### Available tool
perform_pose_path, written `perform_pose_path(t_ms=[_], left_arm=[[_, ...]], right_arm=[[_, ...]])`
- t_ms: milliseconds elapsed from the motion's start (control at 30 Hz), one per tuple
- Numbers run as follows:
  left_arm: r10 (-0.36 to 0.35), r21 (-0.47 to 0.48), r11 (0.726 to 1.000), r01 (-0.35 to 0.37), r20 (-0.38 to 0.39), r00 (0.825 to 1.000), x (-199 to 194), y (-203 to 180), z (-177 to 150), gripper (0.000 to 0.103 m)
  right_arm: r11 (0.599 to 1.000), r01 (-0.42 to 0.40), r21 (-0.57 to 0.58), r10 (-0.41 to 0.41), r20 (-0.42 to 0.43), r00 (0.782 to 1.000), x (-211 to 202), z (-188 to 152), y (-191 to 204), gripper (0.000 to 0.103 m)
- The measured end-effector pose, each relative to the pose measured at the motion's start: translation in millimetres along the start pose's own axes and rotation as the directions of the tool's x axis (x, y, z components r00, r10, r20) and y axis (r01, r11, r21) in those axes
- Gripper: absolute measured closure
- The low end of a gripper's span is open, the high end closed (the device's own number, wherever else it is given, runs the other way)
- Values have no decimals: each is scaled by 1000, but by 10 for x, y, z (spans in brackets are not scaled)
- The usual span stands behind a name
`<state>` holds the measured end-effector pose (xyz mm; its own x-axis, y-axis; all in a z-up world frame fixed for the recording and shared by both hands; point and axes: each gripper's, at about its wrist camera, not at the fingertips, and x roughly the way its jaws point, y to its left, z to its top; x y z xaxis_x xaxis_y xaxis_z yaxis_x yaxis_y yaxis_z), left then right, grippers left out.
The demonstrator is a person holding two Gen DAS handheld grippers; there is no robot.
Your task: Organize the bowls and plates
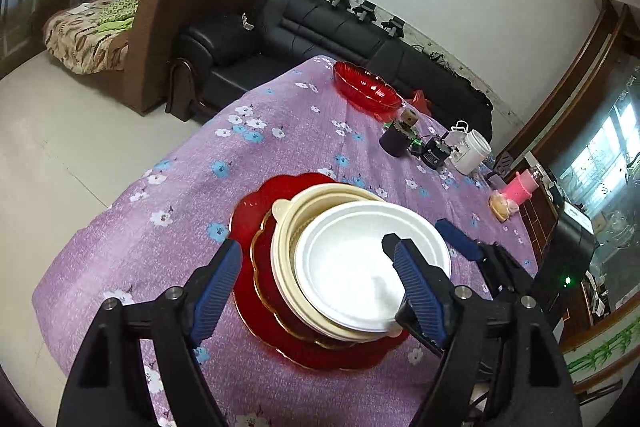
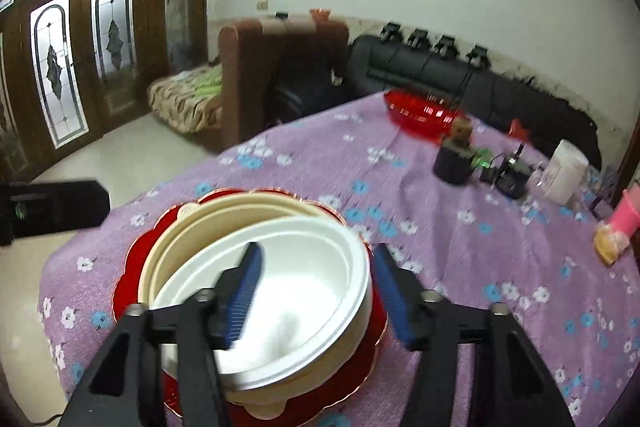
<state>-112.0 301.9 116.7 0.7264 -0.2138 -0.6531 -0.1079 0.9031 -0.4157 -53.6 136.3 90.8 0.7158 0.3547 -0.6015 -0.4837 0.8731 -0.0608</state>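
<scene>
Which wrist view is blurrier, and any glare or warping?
Right wrist: motion blur smears the tablecloth flowers and far clutter; the white bowl is soft. Left wrist: sharp, with glare spots on the red dish and bright glass reflections at the right edge. Both: strong fisheye bending, dark corners.

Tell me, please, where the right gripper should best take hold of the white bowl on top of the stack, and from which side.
Probably by the rim nearest the right gripper, coming from above. The white bowl nests in the cream bowl, so its wall is mostly hidden and only the thin rim stands free. The open jaws already straddle that rim, one finger inside, one outside.
</scene>
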Motion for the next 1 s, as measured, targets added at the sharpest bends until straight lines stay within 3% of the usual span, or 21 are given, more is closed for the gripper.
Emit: perform_pose_path(t_ms=[133, 233, 333, 633, 767, 900, 1000], left_arm=[[-3, 2, 1000, 3, -15, 1000, 40, -3, -53, 24], [0, 0, 1000, 0, -12, 1000, 37, 5, -69, 24], [17, 2, 1000, -17, 3, 1000, 24, 13, -88, 24], [50, 9, 999, -50, -6, 999, 76, -6, -157, 24], [93, 24, 995, -93, 4, 996, 81, -31, -175, 23], [109, 28, 994, -109, 7, 994, 97, -52, -214, 23], [107, 27, 994, -107, 11, 994, 103, -91, -231, 23]], right_arm=[[999, 5, 33, -6, 14, 1000, -57, -63, -106, 26], [990, -2, 140, -11, 93, 996, -277, -113, -306, 26], [973, 49, 225, -79, 130, 988, -423, -153, -535, 26], [986, 70, 153, -70, -5, 998, -70, -344, -448, 24], [982, 86, 171, -86, -7, 996, -87, -336, -511, 24], [957, 168, 236, -183, 42, 982, -300, -331, -656, 24], [961, 93, 262, -121, 91, 988, -424, -347, -696, 23]])
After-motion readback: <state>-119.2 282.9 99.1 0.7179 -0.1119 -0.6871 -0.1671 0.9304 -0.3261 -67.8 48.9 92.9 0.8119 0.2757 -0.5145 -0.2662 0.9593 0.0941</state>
